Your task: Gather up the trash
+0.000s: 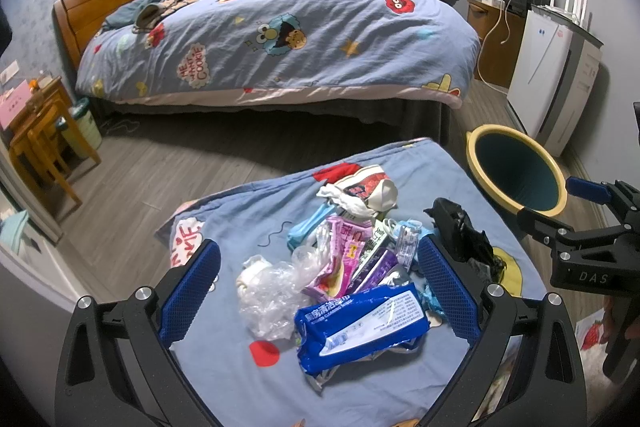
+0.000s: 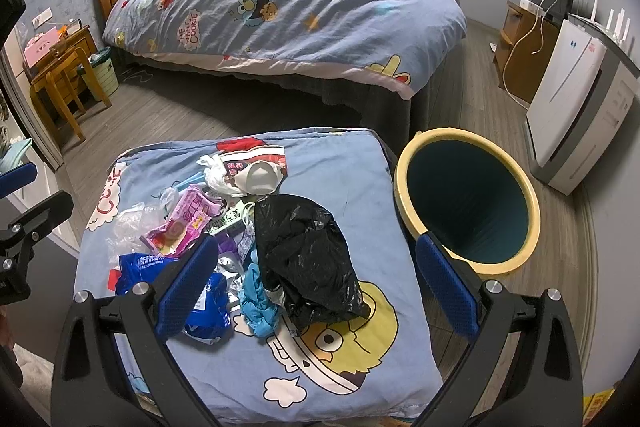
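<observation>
A heap of trash lies on a blue cartoon-print cushion (image 1: 224, 367) (image 2: 360, 171). In it are a blue wipes pack (image 1: 360, 327) (image 2: 208, 303), clear crumpled plastic (image 1: 272, 295), a pink wrapper (image 1: 344, 255) (image 2: 180, 227), a white mask (image 2: 260, 177) and a black plastic bag (image 2: 304, 259) (image 1: 464, 235). My left gripper (image 1: 320, 287) hovers open over the heap, its fingers either side of the wipes pack. My right gripper (image 2: 316, 279) is open above the black bag. A yellow-rimmed dark bin (image 2: 468, 195) (image 1: 516, 171) stands right of the cushion.
A bed with a blue cartoon duvet (image 1: 280, 31) fills the back. A white air purifier (image 2: 576, 107) and a wooden cabinet (image 2: 520, 59) stand at the right wall. Wooden stools (image 1: 44, 143) and a small green bin (image 2: 102, 71) sit at the left on grey wood floor.
</observation>
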{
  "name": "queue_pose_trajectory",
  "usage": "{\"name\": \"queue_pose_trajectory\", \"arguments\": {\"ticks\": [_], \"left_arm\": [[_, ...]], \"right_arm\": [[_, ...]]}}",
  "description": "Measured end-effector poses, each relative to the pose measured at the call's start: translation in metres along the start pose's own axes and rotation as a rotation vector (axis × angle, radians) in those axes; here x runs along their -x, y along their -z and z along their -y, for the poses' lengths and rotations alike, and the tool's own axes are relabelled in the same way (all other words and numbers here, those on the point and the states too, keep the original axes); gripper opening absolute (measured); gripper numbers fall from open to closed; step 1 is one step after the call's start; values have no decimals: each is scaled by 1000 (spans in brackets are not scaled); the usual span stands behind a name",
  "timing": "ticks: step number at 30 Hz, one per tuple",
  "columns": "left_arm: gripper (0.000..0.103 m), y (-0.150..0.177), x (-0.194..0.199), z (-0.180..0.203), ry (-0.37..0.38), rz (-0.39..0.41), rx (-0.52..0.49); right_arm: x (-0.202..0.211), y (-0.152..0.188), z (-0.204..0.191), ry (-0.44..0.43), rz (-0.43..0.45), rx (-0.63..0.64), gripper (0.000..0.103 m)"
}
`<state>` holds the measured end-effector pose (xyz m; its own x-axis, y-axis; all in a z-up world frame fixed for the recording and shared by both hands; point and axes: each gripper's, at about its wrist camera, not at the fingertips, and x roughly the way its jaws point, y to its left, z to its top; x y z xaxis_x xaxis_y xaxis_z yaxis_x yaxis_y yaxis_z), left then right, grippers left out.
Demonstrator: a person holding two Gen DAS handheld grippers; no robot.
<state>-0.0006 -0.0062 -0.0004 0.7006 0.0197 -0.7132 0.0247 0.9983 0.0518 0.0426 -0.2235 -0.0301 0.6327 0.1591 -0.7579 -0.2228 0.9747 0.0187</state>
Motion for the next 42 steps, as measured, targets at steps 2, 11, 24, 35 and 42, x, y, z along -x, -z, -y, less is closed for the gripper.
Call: {"name": "queue_pose_trajectory", "arguments": {"ticks": [2, 11, 24, 35, 42], "left_arm": [[98, 0, 0, 1, 0, 0, 0], [98, 0, 0, 1, 0, 0, 0], [98, 0, -2, 5, 2, -3, 0], [98, 31, -43, 14, -11, -101, -48], [98, 59, -80, 36, 26, -225, -141]], "right_arm": [[0, 0, 0, 0, -1, 0, 97], [-1, 0, 1, -1, -4, -1, 97], [-4, 7, 2, -4, -38, -31, 97], [-22, 7, 21, -2, -121, -97, 97], [-50, 13, 35, -70, -200, -132, 97]]}}
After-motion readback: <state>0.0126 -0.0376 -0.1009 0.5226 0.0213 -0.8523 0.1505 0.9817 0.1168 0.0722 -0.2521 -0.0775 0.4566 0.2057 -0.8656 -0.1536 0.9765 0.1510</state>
